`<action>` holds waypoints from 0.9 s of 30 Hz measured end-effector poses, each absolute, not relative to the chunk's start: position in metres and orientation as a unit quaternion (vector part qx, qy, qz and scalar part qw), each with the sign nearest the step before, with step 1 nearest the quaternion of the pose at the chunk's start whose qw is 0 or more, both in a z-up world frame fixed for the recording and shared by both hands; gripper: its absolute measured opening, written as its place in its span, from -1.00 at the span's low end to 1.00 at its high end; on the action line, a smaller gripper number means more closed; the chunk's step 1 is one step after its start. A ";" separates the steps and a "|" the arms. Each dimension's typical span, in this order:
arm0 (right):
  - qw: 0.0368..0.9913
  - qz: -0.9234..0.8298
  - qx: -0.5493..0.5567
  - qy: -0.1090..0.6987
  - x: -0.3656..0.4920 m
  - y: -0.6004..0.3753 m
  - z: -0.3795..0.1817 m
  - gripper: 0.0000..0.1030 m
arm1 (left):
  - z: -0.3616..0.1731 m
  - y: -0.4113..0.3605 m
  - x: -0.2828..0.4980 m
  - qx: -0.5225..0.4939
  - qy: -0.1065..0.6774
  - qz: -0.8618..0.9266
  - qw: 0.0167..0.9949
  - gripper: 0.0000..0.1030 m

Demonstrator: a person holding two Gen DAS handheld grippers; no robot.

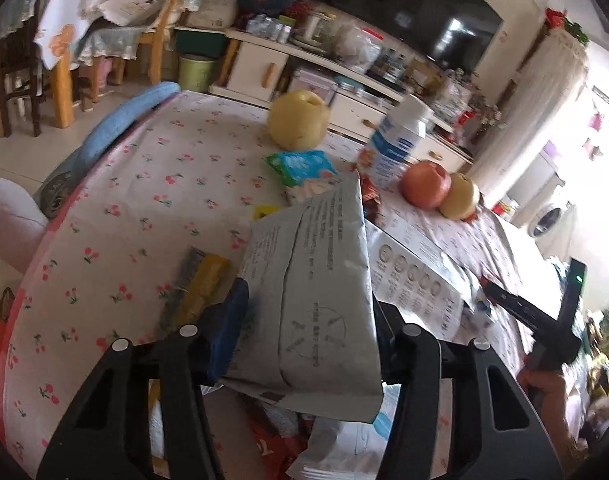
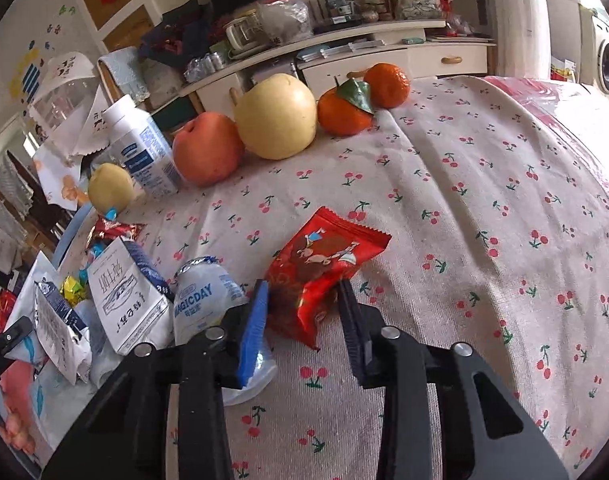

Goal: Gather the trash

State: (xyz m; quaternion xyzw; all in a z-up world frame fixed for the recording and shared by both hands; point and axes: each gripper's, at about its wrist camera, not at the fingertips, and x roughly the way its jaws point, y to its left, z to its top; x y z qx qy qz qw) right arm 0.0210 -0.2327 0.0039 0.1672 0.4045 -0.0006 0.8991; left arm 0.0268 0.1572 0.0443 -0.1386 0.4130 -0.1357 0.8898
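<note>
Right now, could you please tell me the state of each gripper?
Left gripper: shut on the grey pouch, held up off the table.
Right gripper: closing around the red snack wrapper; whether it grips cannot be told.
</note>
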 end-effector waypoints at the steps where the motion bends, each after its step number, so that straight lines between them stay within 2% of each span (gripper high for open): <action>1: 0.901 0.001 0.158 0.404 0.020 -0.230 0.005 -0.41 | 0.045 0.155 0.024 -0.136 0.415 -0.147 0.888 0.08; 3: 0.906 0.003 0.138 0.401 0.017 -0.225 0.009 -0.57 | 0.046 0.149 0.019 -0.127 0.420 -0.171 0.882 0.10; 5: 0.911 0.006 0.121 0.394 0.014 -0.222 0.013 -0.70 | 0.047 0.146 0.014 -0.121 0.424 -0.193 0.877 0.21; 7: 0.913 0.008 0.111 0.391 0.011 -0.221 0.016 -0.75 | 0.048 0.143 0.011 -0.113 0.425 -0.205 0.874 0.44; 10: 0.916 0.011 0.109 0.385 0.006 -0.223 0.019 -0.79 | 0.049 0.145 0.010 -0.095 0.420 -0.184 0.884 0.69; 19: 0.926 0.034 0.102 0.361 -0.013 -0.222 0.037 -0.82 | 0.029 0.149 0.038 -0.139 0.459 -0.158 0.863 0.76; 27: 0.934 0.067 0.082 0.342 -0.029 -0.197 0.053 -0.82 | 0.026 0.133 0.034 -0.106 0.470 -0.124 0.868 0.76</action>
